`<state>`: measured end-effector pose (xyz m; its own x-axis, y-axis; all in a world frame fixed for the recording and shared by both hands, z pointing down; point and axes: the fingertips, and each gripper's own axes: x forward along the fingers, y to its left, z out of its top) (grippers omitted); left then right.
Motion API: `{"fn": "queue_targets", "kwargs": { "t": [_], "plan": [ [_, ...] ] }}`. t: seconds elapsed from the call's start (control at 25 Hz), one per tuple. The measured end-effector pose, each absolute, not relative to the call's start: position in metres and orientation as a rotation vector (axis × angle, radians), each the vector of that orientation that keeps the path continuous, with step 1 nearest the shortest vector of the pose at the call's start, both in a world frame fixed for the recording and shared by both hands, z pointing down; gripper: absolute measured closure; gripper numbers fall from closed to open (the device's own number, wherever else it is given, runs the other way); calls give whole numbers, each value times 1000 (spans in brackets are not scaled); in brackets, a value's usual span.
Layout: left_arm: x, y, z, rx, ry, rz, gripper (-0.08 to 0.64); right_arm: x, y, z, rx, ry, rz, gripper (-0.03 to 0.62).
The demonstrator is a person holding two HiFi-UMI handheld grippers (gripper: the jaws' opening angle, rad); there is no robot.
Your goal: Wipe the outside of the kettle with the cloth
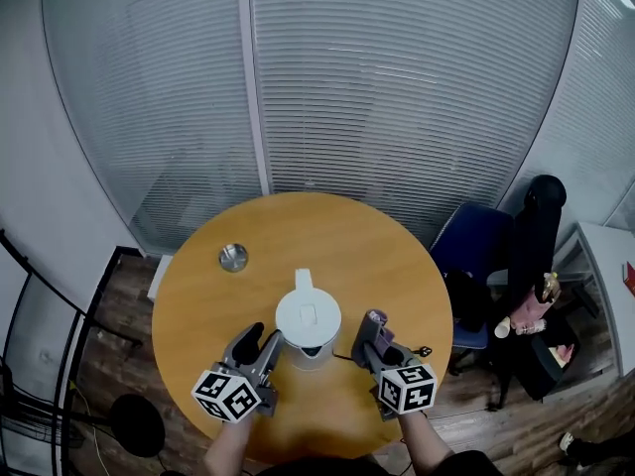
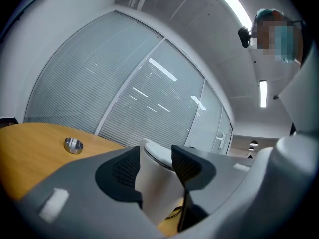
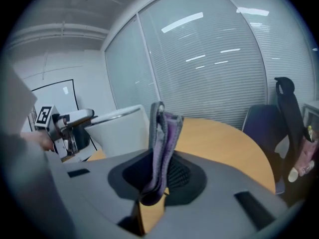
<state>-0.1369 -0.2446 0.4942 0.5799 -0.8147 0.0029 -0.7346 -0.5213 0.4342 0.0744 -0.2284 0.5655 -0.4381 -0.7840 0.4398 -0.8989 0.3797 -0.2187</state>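
The white kettle [image 1: 308, 317] stands upright on the round wooden table [image 1: 367, 236], near its front. My left gripper [image 1: 260, 342] is at the kettle's front left, open. In the left gripper view the kettle [image 2: 157, 193] fills the gap of the left gripper [image 2: 155, 153]; whether the jaws touch it I cannot tell. My right gripper [image 1: 373, 337] sits just right of the kettle, shut on a folded purple-grey cloth [image 1: 376, 318]. In the right gripper view the cloth [image 3: 162, 148] stands up from the right gripper [image 3: 161, 133], a little apart from the kettle [image 3: 122, 131].
A small metal dish [image 1: 233, 257] lies on the table's left side, also visible as the dish [image 2: 74, 145]. A dark cable [image 1: 343, 356] runs from the kettle's base. A blue chair [image 1: 476, 256] stands at the table's right edge. Glass walls with blinds ring the far side.
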Motion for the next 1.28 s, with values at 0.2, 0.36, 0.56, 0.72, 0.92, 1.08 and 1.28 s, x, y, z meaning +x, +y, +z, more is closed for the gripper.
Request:
{"fn": "queue_targets", "kwargs": {
  "t": [0.2,0.36,0.56,0.72,0.92,1.08,1.28],
  "plan": [
    [-149,-223,500,2450,-1231,-238,377,67,-193,541,1595,-2393,624,528],
    [-158,-205,511,2470,-1182,-199,402,57,-171,531,1659,-2394,615,528],
    [-166,-183,521,2505,-1124,-152,462,40,-150,522,1707,-2401,605,528],
    [-173,-167,525,2532,-1107,-147,520,26,-134,517,1724,-2406,596,528],
    [-177,-148,532,2574,-1096,-117,549,12,-114,516,1734,-2406,585,528],
    [-183,-135,541,2585,-1081,-73,549,5,-98,521,1735,-2388,595,528],
    [-186,-122,557,2583,-1056,-22,549,-1,-84,533,1740,-2356,620,528]
  ]
}}
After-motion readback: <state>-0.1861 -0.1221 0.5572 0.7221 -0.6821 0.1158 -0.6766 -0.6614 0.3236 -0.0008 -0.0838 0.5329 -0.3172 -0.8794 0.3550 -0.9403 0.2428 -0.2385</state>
